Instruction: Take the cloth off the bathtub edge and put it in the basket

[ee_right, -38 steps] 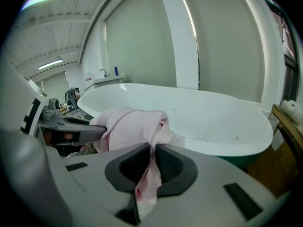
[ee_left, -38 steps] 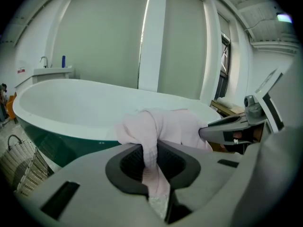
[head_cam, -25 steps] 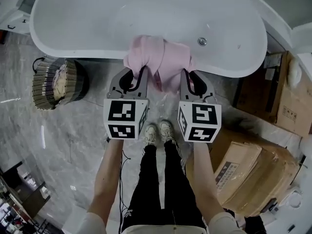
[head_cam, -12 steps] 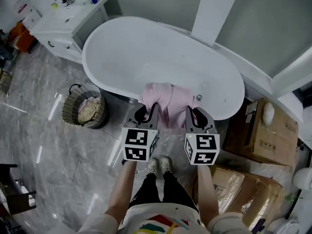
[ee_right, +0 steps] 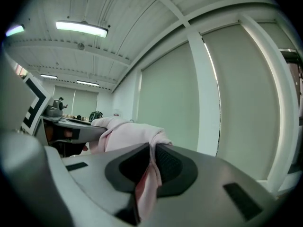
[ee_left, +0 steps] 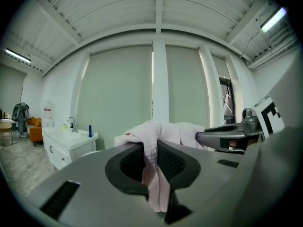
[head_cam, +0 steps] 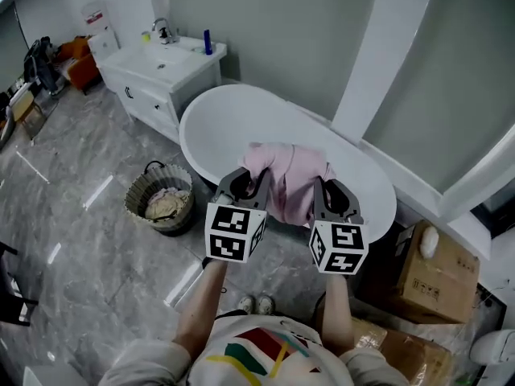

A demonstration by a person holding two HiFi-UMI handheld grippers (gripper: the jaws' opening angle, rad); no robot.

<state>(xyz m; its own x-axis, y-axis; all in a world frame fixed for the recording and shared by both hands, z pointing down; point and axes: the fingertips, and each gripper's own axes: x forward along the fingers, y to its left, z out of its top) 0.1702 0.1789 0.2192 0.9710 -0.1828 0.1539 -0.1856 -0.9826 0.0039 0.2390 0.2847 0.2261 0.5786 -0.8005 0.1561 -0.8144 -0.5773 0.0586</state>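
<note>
A pink cloth [head_cam: 288,179] hangs bunched between both grippers, lifted clear of the white bathtub [head_cam: 233,119] behind it. My left gripper [head_cam: 251,182] is shut on the cloth's left end; the fabric [ee_left: 151,148] is pinched between its dark pads and trails toward the camera. On the other side my right gripper [head_cam: 323,190] is shut on the right end, with the cloth [ee_right: 142,141] clamped and draped over its jaws. Both point nearly level. The woven basket [head_cam: 161,199], with a pale cloth inside, stands on the floor at the left, below the grippers.
A white vanity with a sink [head_cam: 161,63] stands left of the tub. Cardboard boxes [head_cam: 422,276] sit at the right. A white pillar [head_cam: 370,55] rises behind the tub. Grey marble floor [head_cam: 80,240] spreads to the left.
Both grippers have risen a long way with the pink cloth, from the tub's near edge to chest height. The view has pulled back, showing the vanity, the pillar and the whole tub.
</note>
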